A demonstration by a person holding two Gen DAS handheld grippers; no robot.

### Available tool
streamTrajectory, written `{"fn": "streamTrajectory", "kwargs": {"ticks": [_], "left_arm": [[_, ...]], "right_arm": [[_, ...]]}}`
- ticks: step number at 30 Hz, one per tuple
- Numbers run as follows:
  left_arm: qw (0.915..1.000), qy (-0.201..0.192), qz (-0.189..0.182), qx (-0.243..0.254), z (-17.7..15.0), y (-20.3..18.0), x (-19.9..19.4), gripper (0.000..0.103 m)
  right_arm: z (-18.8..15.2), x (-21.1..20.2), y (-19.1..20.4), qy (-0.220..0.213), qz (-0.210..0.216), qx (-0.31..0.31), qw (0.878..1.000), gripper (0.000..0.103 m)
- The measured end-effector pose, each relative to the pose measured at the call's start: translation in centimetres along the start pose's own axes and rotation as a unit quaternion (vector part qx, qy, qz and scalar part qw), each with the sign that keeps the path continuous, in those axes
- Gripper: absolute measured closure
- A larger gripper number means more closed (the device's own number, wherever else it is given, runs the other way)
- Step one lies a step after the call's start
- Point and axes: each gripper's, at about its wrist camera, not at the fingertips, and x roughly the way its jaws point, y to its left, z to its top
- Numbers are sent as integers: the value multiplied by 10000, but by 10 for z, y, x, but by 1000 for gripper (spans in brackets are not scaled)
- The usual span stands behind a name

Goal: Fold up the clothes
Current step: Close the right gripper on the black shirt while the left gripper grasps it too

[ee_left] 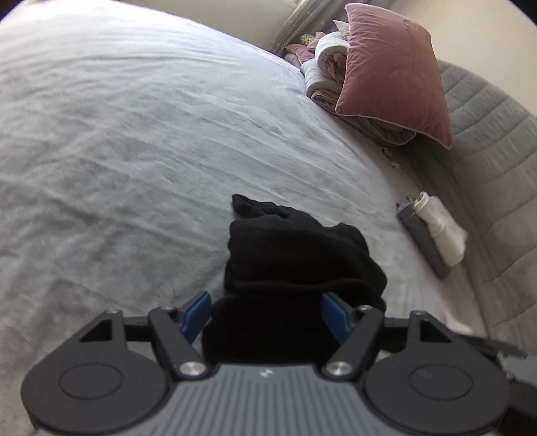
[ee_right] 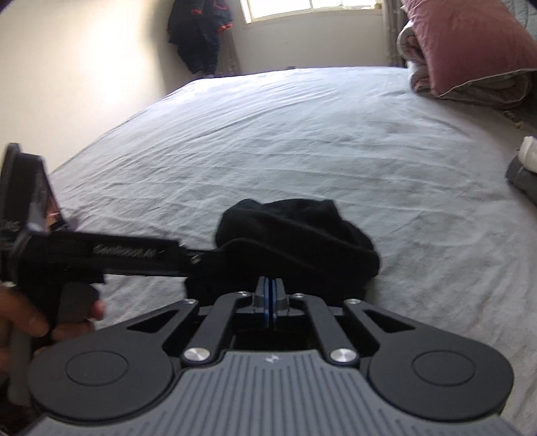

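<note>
Black garment [ee_left: 288,268] over left fingers [ee_left: 196,315] (partly hidden)

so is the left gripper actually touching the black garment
Touching. In the left wrist view the black garment fills the space between the left gripper's spread blue fingers and bunches against its body. A firm pinch isn't visible.

Left wrist view: looks forward and down from close above the bed sheet [ee_left: 141,141], across a black garment [ee_left: 295,255] toward the pink pillow [ee_left: 396,70] and padded headboard [ee_left: 496,174]. Right wrist view: set low and near, facing along the sheet toward the window [ee_right: 312,6] and far wall. Both views share the garment, sheet, pillow and folded grey-and-white items [ee_left: 433,228].
</note>
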Motion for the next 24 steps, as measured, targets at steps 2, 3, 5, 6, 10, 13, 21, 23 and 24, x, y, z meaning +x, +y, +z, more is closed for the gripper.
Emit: {"fn": "streamTrajectory", "kwargs": {"ticks": [2,3,5,6,10,13,21,23,24], "left_arm": [[9999,27,-62,-108,0,2,1,45],[9998,40,-82,-155,0,3,2,49],[9996,53,-115,-233,0,4,3,50],[9996,49,-116,-267,0,5,3,50],[9992,-19,-91,-395,3,8,2,50],[9990,-57,-109,-424,5,11,6,50],[9988,9,-244,-415,0,11,21,65],[9987,19,-255,-433,1,12,21,65],[9987,41,-256,-441,1,12,21,65]], "right_arm": [[-2,-1,4,96,133,-35,9999,101],[-3,-1,6,152,176,-75,9997,101],[-4,0,10,290,245,-164,9991,101],[-5,1,11,351,262,-203,9988,101],[-6,-4,18,191,101,-444,9988,87],[-5,-10,21,-138,-122,-618,9979,43],[0,8,18,-511,-649,-871,9928,39],[1,20,17,-487,-749,-972,9912,61],[2,25,15,-469,-779,-1013,9907,75]]}}
